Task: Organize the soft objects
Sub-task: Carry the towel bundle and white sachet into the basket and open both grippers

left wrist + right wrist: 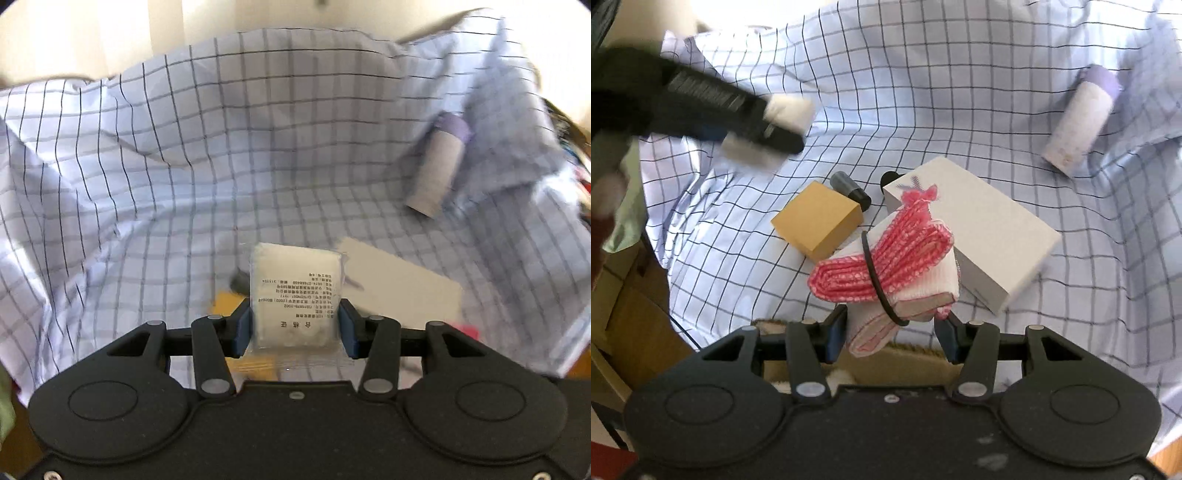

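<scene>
My left gripper (pixel 295 325) is shut on a white soft packet in clear wrap with printed text (pixel 295 295), held above the checked cloth (pixel 147 184). In the right wrist view the left gripper (pixel 768 122) shows blurred at upper left with the white packet (pixel 788 110) in it. My right gripper (pixel 892 332) is shut on a folded pink-and-white cloth bundle (pixel 886 258) bound by a black band, held above the checked cloth (pixel 960 92).
On the cloth lie a white box (pixel 990 236), a tan box (pixel 816 221), a small dark bottle (pixel 849 188) and a white cylinder with a purple cap (pixel 1078 122). The cylinder (pixel 439 166) and white box (pixel 402 284) also show in the left wrist view. Cardboard boxes (pixel 624 314) stand at left.
</scene>
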Action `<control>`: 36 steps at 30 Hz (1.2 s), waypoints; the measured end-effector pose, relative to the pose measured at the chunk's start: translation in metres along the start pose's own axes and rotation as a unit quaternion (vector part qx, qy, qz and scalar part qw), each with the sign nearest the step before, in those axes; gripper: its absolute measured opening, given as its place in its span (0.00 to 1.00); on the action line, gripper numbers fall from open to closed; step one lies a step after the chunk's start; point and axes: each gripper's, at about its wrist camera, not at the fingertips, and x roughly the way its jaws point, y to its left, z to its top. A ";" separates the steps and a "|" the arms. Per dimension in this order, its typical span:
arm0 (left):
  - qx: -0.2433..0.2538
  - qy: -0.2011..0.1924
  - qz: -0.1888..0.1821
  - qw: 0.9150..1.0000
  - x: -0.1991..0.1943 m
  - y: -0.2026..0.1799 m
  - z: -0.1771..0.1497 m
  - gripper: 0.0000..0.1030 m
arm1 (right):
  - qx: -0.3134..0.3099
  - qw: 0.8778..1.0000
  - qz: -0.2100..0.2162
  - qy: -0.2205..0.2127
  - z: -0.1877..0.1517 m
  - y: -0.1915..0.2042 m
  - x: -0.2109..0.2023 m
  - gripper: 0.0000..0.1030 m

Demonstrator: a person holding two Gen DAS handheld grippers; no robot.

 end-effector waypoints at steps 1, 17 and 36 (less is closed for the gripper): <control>0.000 0.003 -0.006 1.000 -0.006 -0.004 -0.008 0.46 | 0.001 1.000 0.000 -0.004 -0.005 -0.001 -0.006 0.49; -0.050 0.092 -0.055 0.993 -0.014 -0.032 -0.126 0.46 | 0.011 1.000 -0.010 -0.018 -0.066 -0.023 -0.065 0.49; -0.076 0.124 -0.026 0.989 -0.004 -0.037 -0.170 0.54 | -0.021 0.998 0.003 0.053 -0.095 -0.019 -0.053 0.50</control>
